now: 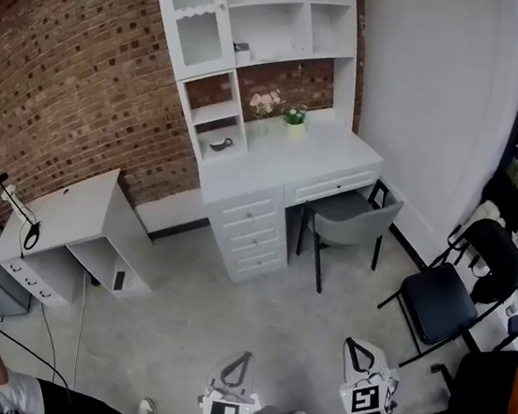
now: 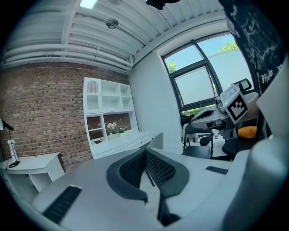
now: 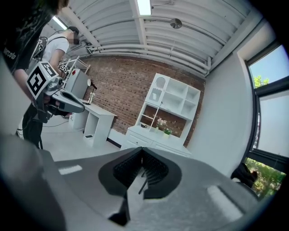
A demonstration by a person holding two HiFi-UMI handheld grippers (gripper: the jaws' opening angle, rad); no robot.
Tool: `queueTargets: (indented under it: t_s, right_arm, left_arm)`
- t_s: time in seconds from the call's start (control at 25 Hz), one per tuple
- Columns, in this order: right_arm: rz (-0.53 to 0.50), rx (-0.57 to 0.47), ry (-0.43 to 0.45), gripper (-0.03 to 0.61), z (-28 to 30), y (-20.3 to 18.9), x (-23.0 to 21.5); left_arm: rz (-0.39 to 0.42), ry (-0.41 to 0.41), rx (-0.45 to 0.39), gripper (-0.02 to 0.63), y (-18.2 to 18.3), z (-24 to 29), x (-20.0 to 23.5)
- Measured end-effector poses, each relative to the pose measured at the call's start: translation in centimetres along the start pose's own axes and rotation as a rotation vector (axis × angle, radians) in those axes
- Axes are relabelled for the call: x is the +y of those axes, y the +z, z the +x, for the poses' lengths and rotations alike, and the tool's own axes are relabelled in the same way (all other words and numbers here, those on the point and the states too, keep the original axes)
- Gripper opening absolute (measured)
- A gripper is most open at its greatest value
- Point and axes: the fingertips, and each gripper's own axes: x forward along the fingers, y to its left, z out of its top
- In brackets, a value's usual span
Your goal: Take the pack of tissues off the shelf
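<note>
In the head view, the left gripper (image 1: 236, 364) and right gripper (image 1: 359, 349) are hanging low over the floor (image 1: 187, 324), well apart from the shelf (image 1: 265, 17) above the tabletop (image 1: 327, 154); a small grey thing (image 1: 242, 50) in 1 compartment may be the pack, too small to tell. In the left gripper view, the fingers (image 2: 135, 168) are sitting together, empty, facing the shelf. In the right gripper view, the fingers (image 3: 128, 168) are likewise resting together, so the approach seems barely begun: next, walking closer and opening 1 gripper.
</note>
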Motion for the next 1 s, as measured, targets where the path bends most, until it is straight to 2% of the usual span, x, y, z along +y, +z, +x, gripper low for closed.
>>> queueTargets:
  t_s: [0.24, 0.44, 0.56, 0.76, 1.0]
  right_arm:
    - [-0.025, -0.024, 0.028, 0.005, 1.9, 0.8, 0.7]
    - [-0.004, -0.033, 0.048, 0.005, 3.4, 1.1, 0.4]
    - [-0.002, -0.023, 0.061, 0.005, 4.7, 1.0, 0.0]
    - [-0.010, -0.009, 0.051, 0.005, 7.3, 0.7, -0.8]
    - [0.027, 0.000, 0.076, 0.005, 10.2, 1.1, -1.8]
  left_arm:
    - [-0.007, 0.015, 0.014, 0.008, -0.4, 0.7, 0.8]
    - [-0.018, 0.018, 0.005, 0.009, -0.2, 2.5, 1.8]
    - [-0.039, 0.011, -0.009, 0.008, 0.0, 4.0, 2.3]
    - [-0.028, -0.017, -0.005, 0.008, 0.2, 6.7, 3.7]
    - [-0.029, -0.036, 0.012, 0.009, 0.5, 9.7, 5.3]
